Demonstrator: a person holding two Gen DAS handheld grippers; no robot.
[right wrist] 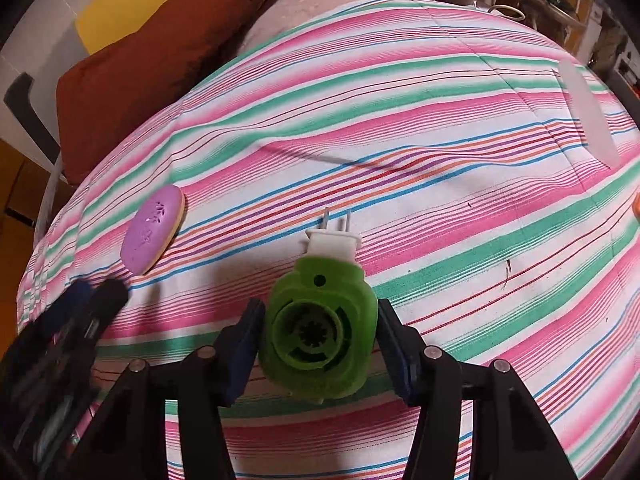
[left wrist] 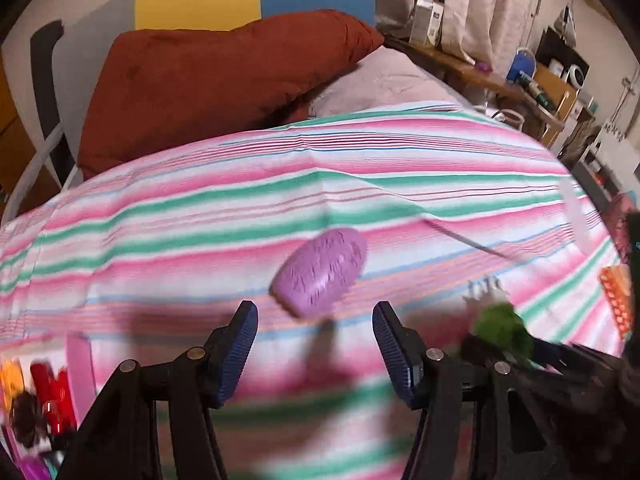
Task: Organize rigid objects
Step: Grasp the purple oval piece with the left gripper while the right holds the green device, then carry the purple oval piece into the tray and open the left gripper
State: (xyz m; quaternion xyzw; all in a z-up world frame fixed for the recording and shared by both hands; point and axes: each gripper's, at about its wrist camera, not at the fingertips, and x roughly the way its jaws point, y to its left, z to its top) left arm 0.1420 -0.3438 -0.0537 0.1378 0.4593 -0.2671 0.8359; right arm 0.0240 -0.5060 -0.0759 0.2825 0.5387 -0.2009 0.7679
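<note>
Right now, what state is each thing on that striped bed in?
Green plug-in device: clamped in the right hand-held gripper, prongs pointing away.
Purple oval piece: lying loose on the striped sheet, untouched.
Left hand-held gripper: open, empty.
Red pillow: resting at the bed's head.

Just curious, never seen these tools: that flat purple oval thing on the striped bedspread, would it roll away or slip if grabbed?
The purple oval looks rigid and flat, so it probably slides rather than rolls. Its smooth, rounded edge might slip between pads. It seems light, barely denting the striped bedspread.
</note>
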